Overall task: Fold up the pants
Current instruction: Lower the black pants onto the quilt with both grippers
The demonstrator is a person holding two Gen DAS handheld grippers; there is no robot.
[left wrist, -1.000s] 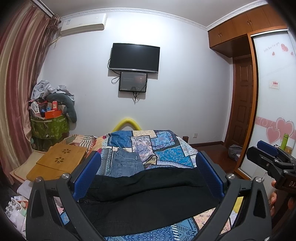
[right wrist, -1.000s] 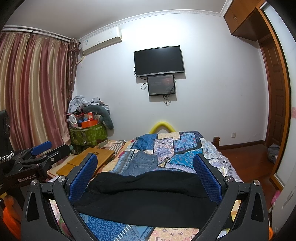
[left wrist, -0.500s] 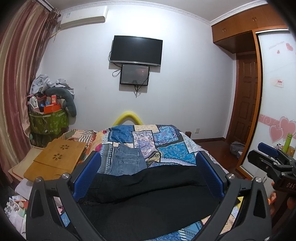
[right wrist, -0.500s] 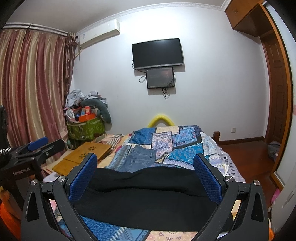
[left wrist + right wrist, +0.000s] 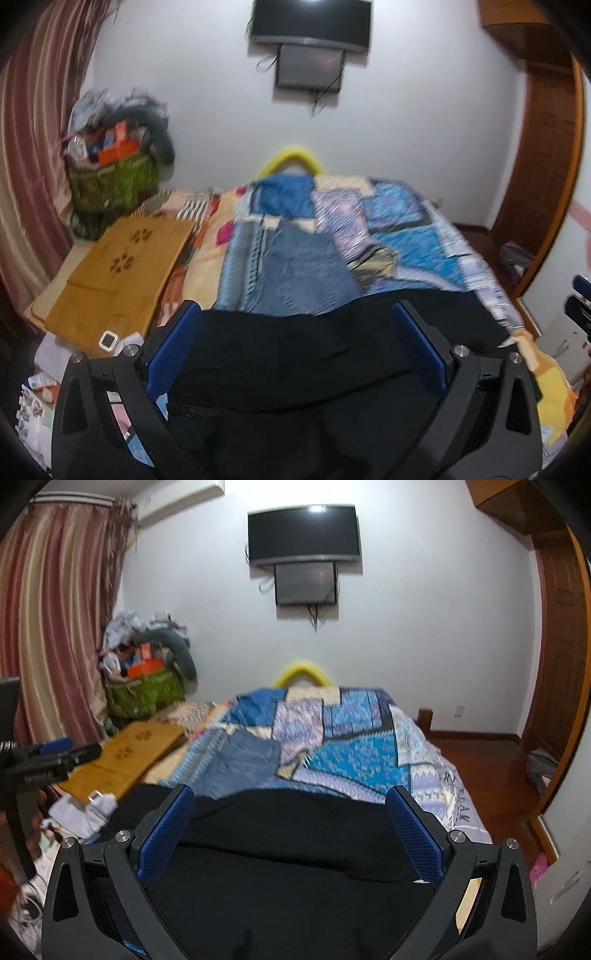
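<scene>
Black pants [image 5: 295, 354] lie spread across the near end of the bed, also seen as black pants [image 5: 288, 834] in the right wrist view. My left gripper [image 5: 295, 314] hovers above them, open, with nothing between its blue pads. My right gripper [image 5: 290, 795] is likewise open over the pants, nothing held. Folded blue jeans [image 5: 306, 273] lie farther up the bed; the same jeans [image 5: 247, 758] show in the right wrist view. The left gripper [image 5: 55, 757] shows at the left edge of the right wrist view.
A patchwork quilt [image 5: 402, 236] covers the bed. A wooden lap table [image 5: 118, 266] sits left of the bed, a green basket [image 5: 110, 184] of clutter behind it. A wooden floor [image 5: 491, 771] and door [image 5: 557, 657] are on the right. A TV [image 5: 303, 535] hangs on the far wall.
Both grippers have tilted downward and moved closer over the black pants, so the bed fills more of each view. Both stay open.
</scene>
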